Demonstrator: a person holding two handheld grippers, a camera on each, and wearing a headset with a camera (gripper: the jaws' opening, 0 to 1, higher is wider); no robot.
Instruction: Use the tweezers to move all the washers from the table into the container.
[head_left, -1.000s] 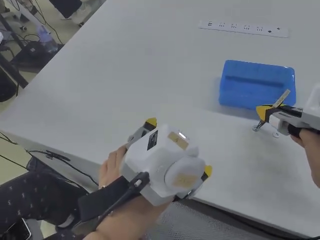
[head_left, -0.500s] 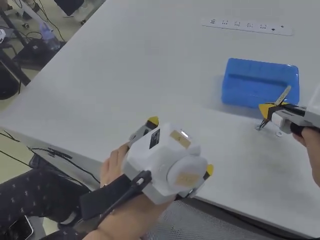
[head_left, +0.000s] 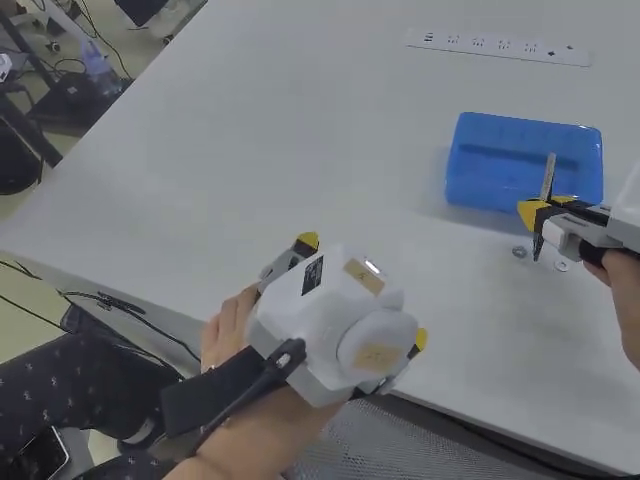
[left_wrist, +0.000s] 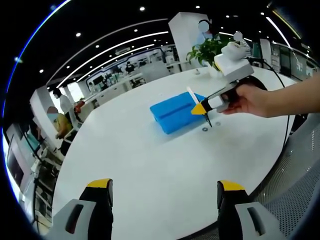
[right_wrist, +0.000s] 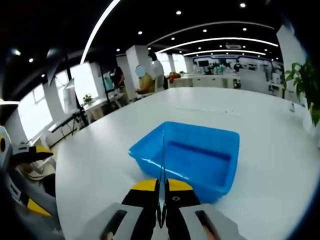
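A: Status on the washers?

B: Early, I'd say. One washer (head_left: 518, 252) lies on the table (head_left: 300, 130), just in front of the container (head_left: 500, 192) and right beside the lower tips of the tweezers (head_left: 547, 178). A second washer (head_left: 562, 266) sits near it, by the right gripper (right_wrist: 162, 187). Can't make out any in the container; the bit of its floor that shows looks bare.

A: So nothing moved yet?

B: Prob not, as far as the pics go. Both still to do, maybe more out of sight.

A: Grippers?

B: Right gripper's jaws are clamped on the tweezers, approx mid-length. Whether the tips pinch anything is too small to tell. Left gripper (left_wrist: 165, 187) has its jaws spread wide w/ nothing between them. It's near the table's front edge, well apart from the work.

A: Change vs a sec ago?

B: Tweezers were tilted then, top end leaning right, tips down at the washer. Now they stand nearly upright, top end in front of the container's wall. The washer's in the same spot on the table, so I'd judge the grab hasn't taken. Left gripper hasn't budged; the slight shift in view is just the head.
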